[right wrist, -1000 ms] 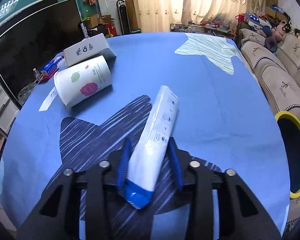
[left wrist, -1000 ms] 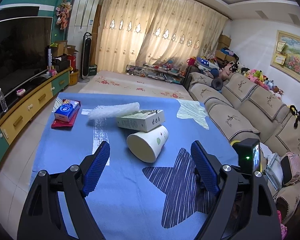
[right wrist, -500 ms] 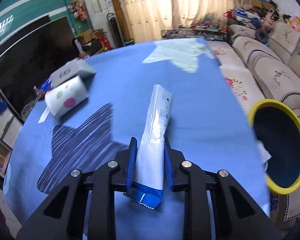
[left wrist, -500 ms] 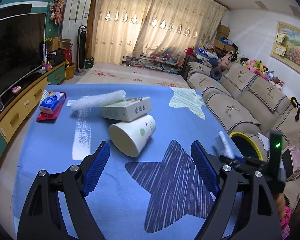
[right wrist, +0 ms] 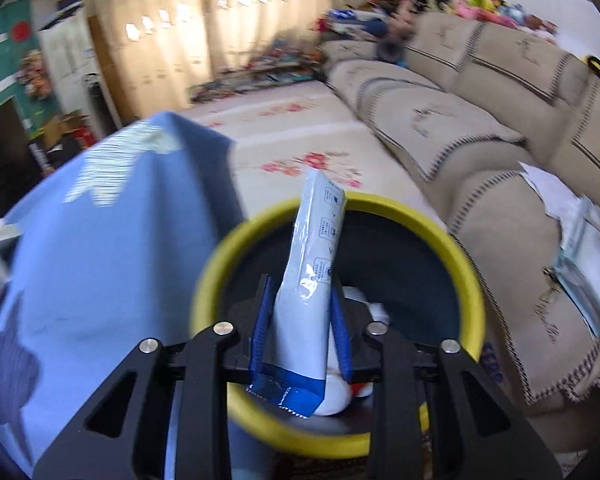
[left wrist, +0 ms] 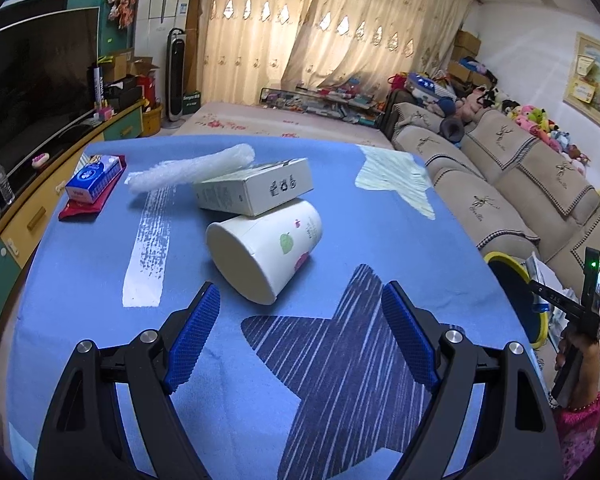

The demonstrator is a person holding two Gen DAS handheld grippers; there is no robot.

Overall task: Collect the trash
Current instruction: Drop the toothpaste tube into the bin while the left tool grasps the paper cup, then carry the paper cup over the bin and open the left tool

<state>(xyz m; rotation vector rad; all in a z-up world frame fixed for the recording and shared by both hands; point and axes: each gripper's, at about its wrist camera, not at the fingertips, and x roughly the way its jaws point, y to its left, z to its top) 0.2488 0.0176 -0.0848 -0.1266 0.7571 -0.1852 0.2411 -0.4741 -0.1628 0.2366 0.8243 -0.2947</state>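
Note:
My right gripper (right wrist: 300,292) is shut on a white and blue tube wrapper (right wrist: 312,264), which it holds over the yellow-rimmed trash bin (right wrist: 460,256) beside the table. White trash lies at the bin's bottom. My left gripper (left wrist: 300,300) stands open above the blue tablecloth (left wrist: 100,280). Just ahead of it a white paper cup (left wrist: 264,256) lies on its side. A white carton box (left wrist: 256,188) leans on the cup, and a roll of bubble wrap (left wrist: 192,168) lies behind. The right gripper's body (left wrist: 580,312) and the bin's rim (left wrist: 496,258) show at the right edge of the left wrist view.
A blue tissue pack on a red packet (left wrist: 92,184) lies at the table's far left. A beige sofa (left wrist: 520,184) runs along the right, close to the bin. A TV cabinet (left wrist: 20,208) lines the left wall.
My right gripper swung right with the tube wrapper, off the table and over the bin. My left gripper moved forward and down toward the paper cup, jaws unchanged.

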